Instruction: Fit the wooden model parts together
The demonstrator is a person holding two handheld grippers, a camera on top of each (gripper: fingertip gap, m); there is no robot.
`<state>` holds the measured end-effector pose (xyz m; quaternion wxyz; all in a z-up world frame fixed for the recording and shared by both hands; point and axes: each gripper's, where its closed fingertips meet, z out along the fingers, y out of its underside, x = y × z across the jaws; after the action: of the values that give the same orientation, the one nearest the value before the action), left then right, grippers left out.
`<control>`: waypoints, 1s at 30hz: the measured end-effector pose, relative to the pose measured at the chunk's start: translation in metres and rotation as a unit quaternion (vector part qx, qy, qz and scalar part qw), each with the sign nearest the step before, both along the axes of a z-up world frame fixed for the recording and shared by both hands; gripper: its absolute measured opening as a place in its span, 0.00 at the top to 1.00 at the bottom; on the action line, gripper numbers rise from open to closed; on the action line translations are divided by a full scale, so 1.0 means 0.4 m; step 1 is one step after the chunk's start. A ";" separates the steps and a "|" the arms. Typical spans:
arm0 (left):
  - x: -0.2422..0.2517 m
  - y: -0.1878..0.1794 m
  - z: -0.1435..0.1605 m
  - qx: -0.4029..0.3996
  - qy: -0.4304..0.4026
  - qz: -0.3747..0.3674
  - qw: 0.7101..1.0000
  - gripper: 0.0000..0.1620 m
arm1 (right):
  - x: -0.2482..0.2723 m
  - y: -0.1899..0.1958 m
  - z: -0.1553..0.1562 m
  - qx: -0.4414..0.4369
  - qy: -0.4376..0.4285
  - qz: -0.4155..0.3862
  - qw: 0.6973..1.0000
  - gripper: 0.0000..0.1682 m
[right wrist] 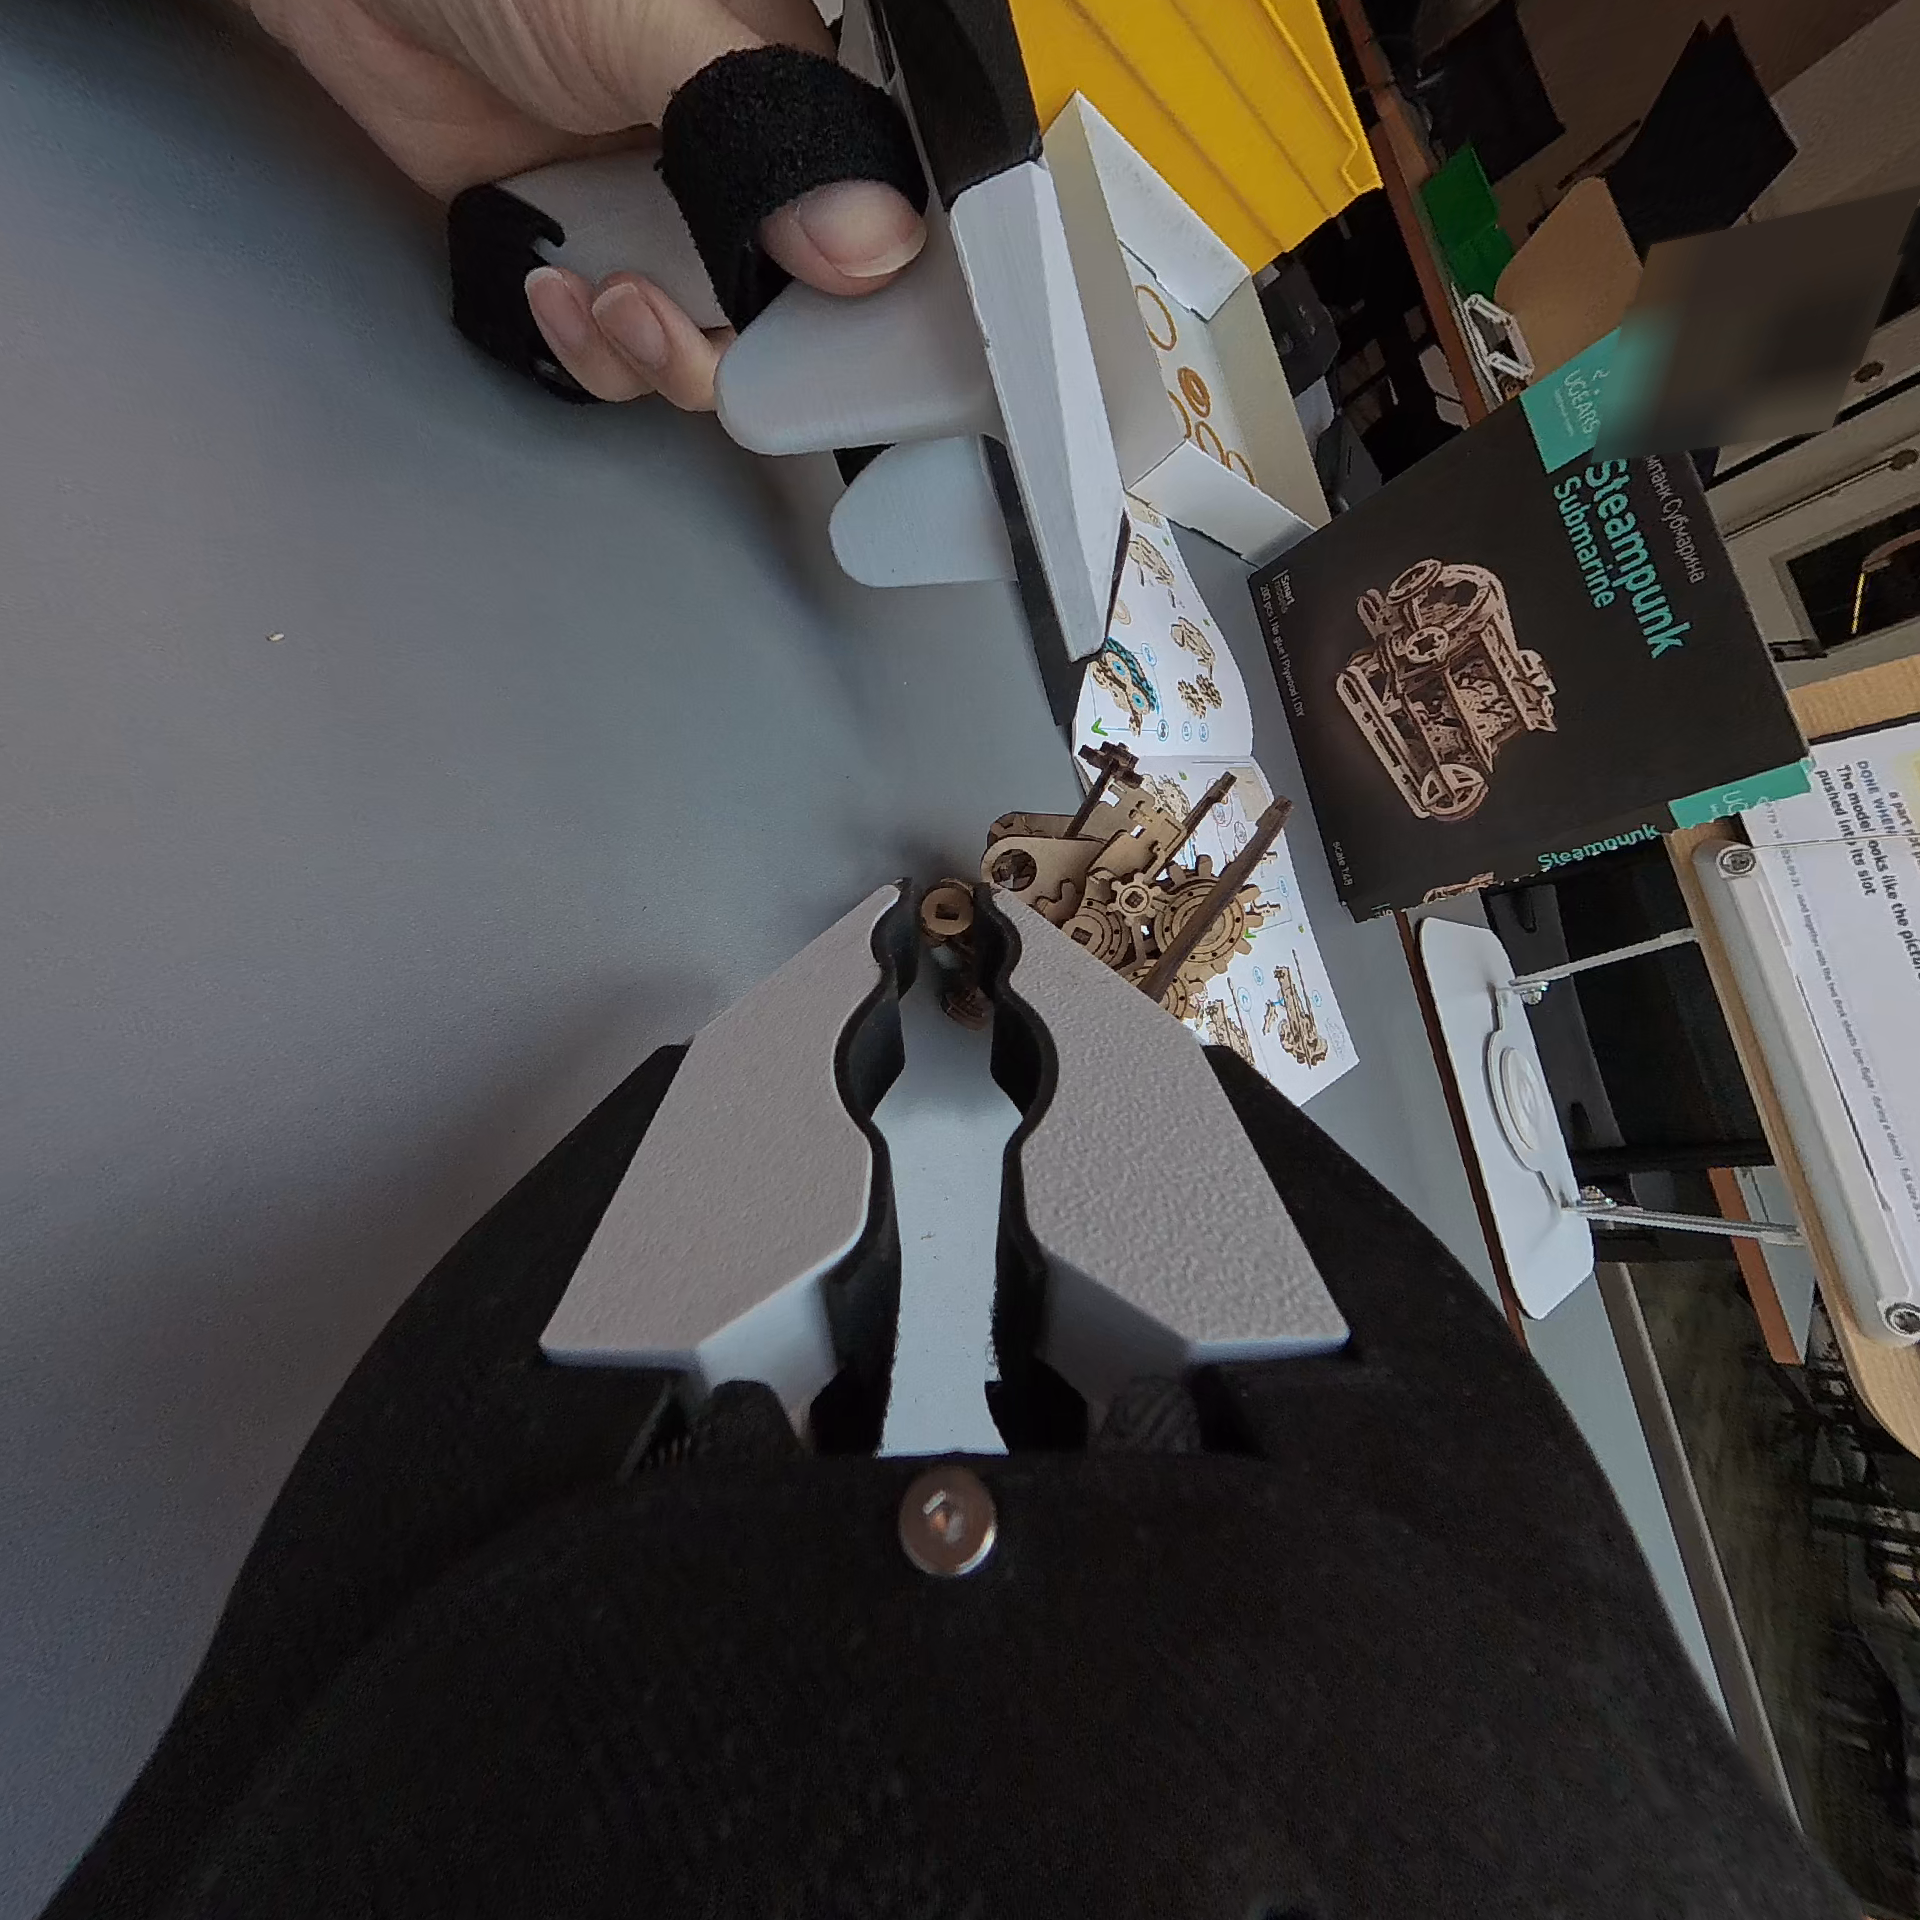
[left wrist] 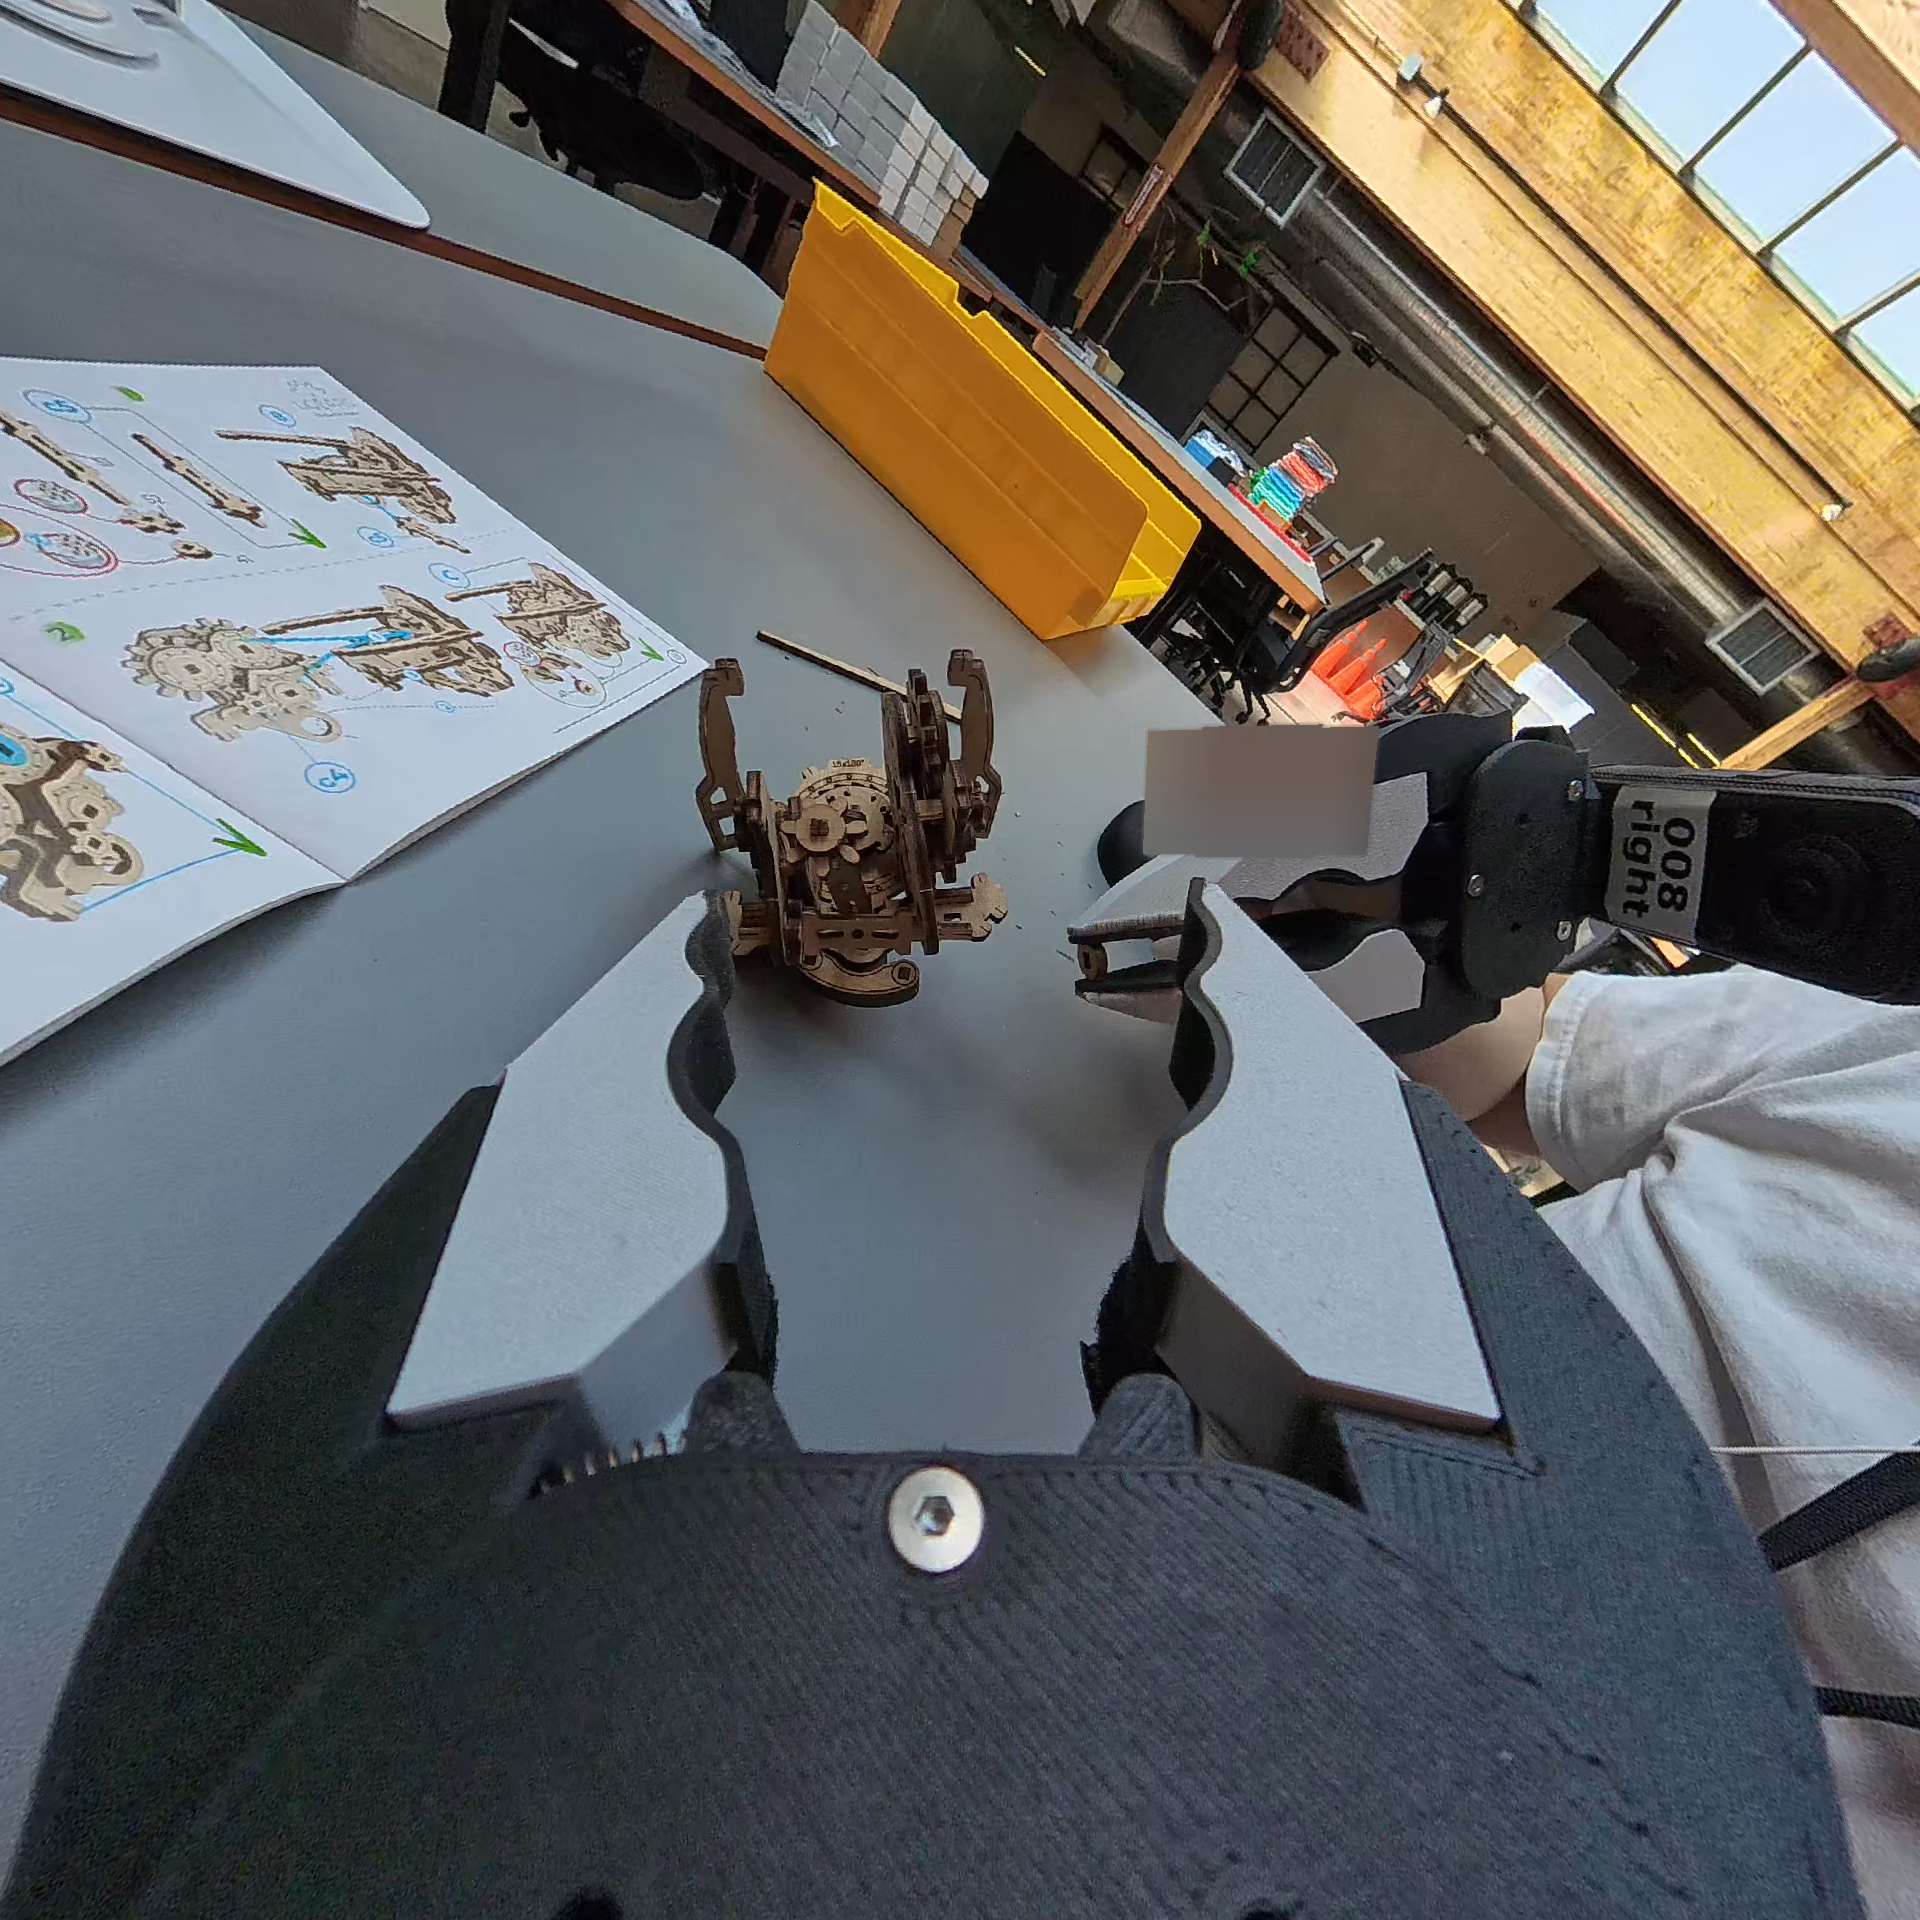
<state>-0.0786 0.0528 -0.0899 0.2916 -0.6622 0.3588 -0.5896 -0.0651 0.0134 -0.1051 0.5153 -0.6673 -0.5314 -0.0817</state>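
Note:
The partly built wooden model (left wrist: 842,831), with gears and curved arms, stands on the grey table (left wrist: 935,1195) just beyond my left gripper (left wrist: 951,914). That gripper is open and empty, its left fingertip close to the model's base. My right gripper (right wrist: 945,899) is shut on a small wooden part (right wrist: 948,914), a short piece with round ends, held low over the table. In the right wrist view the model (right wrist: 1122,883) lies just right of the held part. In the left wrist view the right gripper (left wrist: 1101,945) sits right of the model with the part (left wrist: 1089,956) at its tips.
An open instruction booklet (left wrist: 260,623) lies left of the model. A yellow bin (left wrist: 966,436) stands behind it, and a thin wooden stick (left wrist: 862,675) lies between them. A black kit box (right wrist: 1507,665) and a white box (right wrist: 1174,343) stand beyond the model. A hand (right wrist: 582,104) holds the left gripper (right wrist: 790,457). The tips of one gripper are about 5 cm away from the tips of the other.

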 end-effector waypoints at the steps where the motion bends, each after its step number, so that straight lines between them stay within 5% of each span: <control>1: 0.000 0.000 0.000 0.000 0.000 0.000 1.000 0.47 | 0.000 0.000 0.000 0.000 0.000 0.000 1.000 0.95; 30: -0.014 0.044 -0.010 -0.003 0.016 0.059 0.998 0.43 | 0.021 0.019 0.014 0.024 0.010 -0.025 0.999 0.95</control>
<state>-0.0843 0.0705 -0.0938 0.3178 -0.6925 0.3217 -0.5621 -0.0569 0.0210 -0.0996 0.5340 -0.6685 -0.5079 -0.1005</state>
